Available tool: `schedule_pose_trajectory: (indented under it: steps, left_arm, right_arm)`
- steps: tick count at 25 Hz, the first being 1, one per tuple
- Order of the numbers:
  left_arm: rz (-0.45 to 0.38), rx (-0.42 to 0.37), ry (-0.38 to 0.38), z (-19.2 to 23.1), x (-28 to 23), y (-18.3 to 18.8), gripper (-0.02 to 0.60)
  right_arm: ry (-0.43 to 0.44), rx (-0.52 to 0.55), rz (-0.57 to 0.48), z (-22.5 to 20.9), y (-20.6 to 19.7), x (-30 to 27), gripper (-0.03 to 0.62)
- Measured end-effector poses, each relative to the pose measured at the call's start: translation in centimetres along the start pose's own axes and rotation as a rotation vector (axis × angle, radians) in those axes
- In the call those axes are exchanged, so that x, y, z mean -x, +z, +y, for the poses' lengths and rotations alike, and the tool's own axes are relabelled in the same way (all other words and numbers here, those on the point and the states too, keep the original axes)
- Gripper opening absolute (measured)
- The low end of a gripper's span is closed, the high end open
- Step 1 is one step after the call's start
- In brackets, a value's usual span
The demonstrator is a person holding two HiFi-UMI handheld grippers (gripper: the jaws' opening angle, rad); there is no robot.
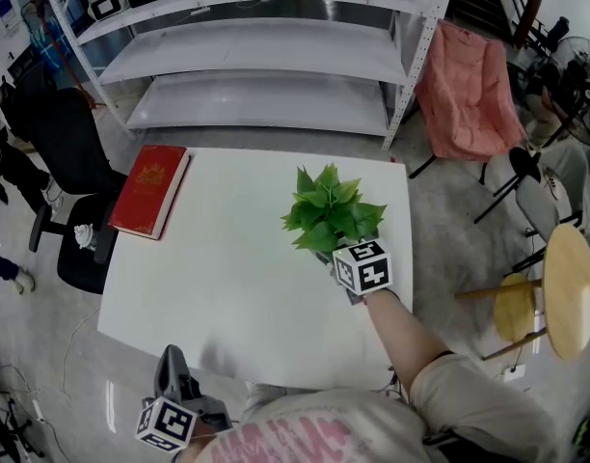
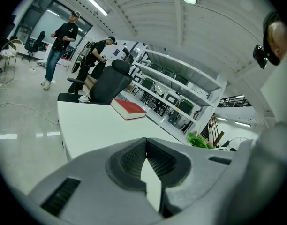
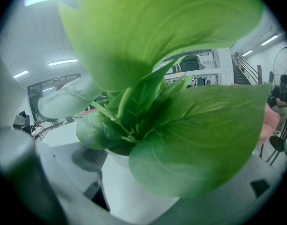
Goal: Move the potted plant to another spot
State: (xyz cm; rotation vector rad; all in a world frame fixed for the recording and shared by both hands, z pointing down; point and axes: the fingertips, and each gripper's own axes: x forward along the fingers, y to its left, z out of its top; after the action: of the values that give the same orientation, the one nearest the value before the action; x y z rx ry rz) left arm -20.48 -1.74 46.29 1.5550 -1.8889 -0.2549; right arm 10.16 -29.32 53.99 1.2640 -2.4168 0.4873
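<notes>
A white table (image 1: 218, 287) stands on a glossy grey floor (image 1: 35, 345). White shelves (image 1: 266, 104) rise behind it, with a pink chair (image 1: 469, 95) beside them.

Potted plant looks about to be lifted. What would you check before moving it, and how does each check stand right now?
1. Pot between the right gripper jaws: ok.
2. Both jaws pressing the pot: cannot tell; leaves hide one side.
3. Potted plant upright: ok.
4. Bare table surface for a new spot: ok, toward the red book.
5. Left gripper out of the way: ok, at the near table edge, jaws together, nothing between them.
</notes>
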Motion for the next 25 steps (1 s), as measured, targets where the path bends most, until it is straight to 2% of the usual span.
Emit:
schedule_pose_trajectory:
  steps: [25]
  left_arm:
    - [-0.006,-0.006,0.004,-0.24,0.28,0.14,0.002]
  right_arm:
    - [-0.003,0.004,-0.034,-0.05,0.14,0.07,0.497]
